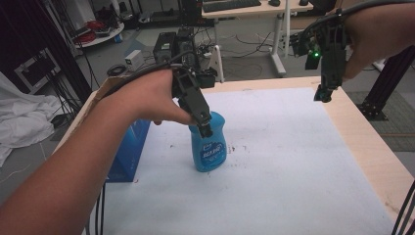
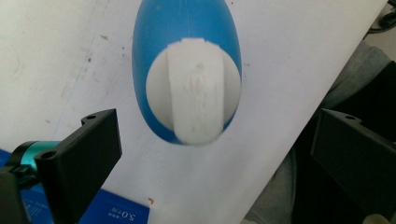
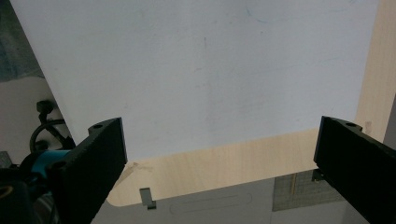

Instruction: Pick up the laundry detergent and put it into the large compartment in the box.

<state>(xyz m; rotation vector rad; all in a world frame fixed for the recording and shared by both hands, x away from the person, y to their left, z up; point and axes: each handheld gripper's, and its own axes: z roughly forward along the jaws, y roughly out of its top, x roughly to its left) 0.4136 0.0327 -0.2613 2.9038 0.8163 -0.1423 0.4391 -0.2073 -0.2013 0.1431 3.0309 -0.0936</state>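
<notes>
A blue plastic bottle (image 1: 209,147) with a white label stands upright on the white sheet (image 1: 284,161), left of centre. My left gripper (image 1: 205,128) hangs just over its top and points down. In the left gripper view the bottle's white flip cap (image 2: 194,91) is seen from above, and the left gripper (image 2: 218,119) is open, its jaws wide apart and nearer the camera than the cap, touching nothing. My right gripper (image 1: 323,94) is held high over the table's far right corner. In its own view the right gripper (image 3: 217,126) is open with nothing in it, above the sheet and the wooden edge (image 3: 233,163).
A blue box (image 1: 128,152) stands at the sheet's left edge, close to the bottle; its corner (image 2: 116,212) also appears in the left gripper view. The wooden table rim (image 1: 362,142) borders the sheet on the right. Desks, cables and equipment lie beyond the far edge.
</notes>
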